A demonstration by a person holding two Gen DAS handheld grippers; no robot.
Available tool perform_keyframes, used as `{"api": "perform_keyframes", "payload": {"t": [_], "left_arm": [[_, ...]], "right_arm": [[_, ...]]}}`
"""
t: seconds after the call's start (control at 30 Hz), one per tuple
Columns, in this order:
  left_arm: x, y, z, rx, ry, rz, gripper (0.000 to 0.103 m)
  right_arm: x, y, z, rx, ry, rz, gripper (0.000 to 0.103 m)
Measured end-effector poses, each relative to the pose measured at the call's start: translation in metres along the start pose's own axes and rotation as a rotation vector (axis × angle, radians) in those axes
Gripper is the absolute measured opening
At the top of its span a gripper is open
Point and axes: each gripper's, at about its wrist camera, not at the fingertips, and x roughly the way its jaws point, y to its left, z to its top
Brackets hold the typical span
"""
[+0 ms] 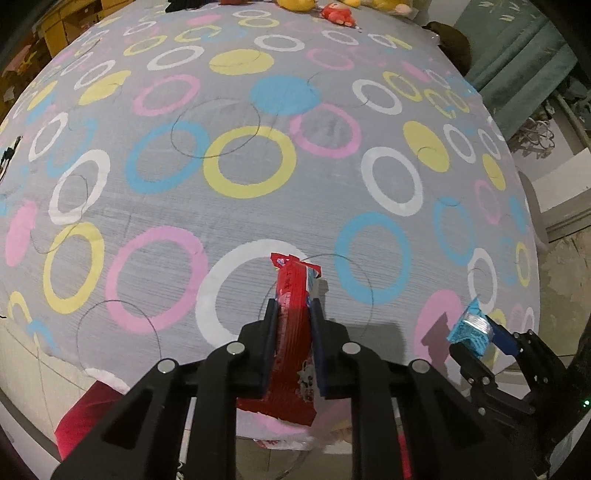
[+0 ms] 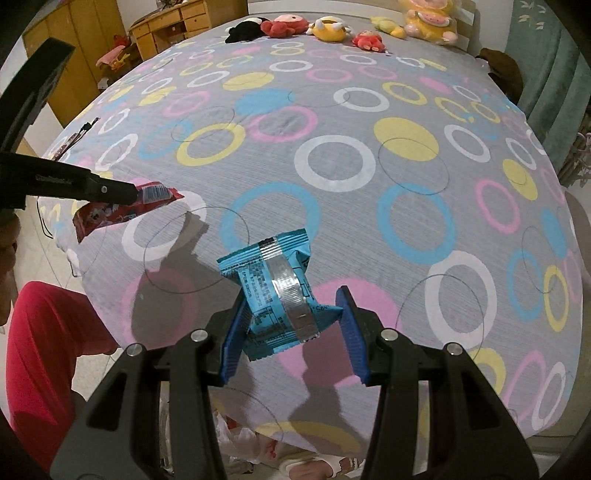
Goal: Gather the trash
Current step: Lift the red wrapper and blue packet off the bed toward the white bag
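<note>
A long red snack wrapper [image 1: 291, 280] stands up between the pads of my left gripper [image 1: 293, 306], which is shut on it just above the bed cover [image 1: 258, 214]. In the right wrist view the same red wrapper [image 2: 155, 194] sticks out of the left gripper [image 2: 129, 194] at the left. My right gripper [image 2: 291, 295] is shut on a puffy blue wrapper with a silver band [image 2: 273, 280], held a little above the cover near the bed's front edge. The left wrist view shows that blue wrapper [image 1: 469, 328] at the lower right.
The grey cover with coloured rings [image 2: 332, 206] spans the bed. Several plush toys [image 2: 332, 29] line its far end. A white plastic bag [image 2: 236, 439] lies on the floor below the front edge, beside a person's red trouser leg [image 2: 44, 332] and a slippered foot [image 2: 317, 465].
</note>
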Motion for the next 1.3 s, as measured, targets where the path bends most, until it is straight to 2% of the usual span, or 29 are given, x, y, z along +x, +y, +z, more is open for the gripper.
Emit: {"api": "perform_keyframes", "payload": {"t": [0.53,0.93,1.3], "left_arm": [[-0.033,-0.025,-0.019,0.106,-0.027,-0.042,0.017],[-0.071,-0.047,-0.067,0.222,-0.064,-0.055,0.017],[-0.083,-0.053,-0.114,0.292,-0.05,-0.069,0.017]], "right_arm": [[-0.028,0.002,-0.004,0.026,-0.032,-0.014,0.047],[-0.08,0.024,-0.03,0.017,-0.067,-0.031,0.047],[-0.111,0.053,-0.067,0.019,-0.076,-0.025,0.047]]}}
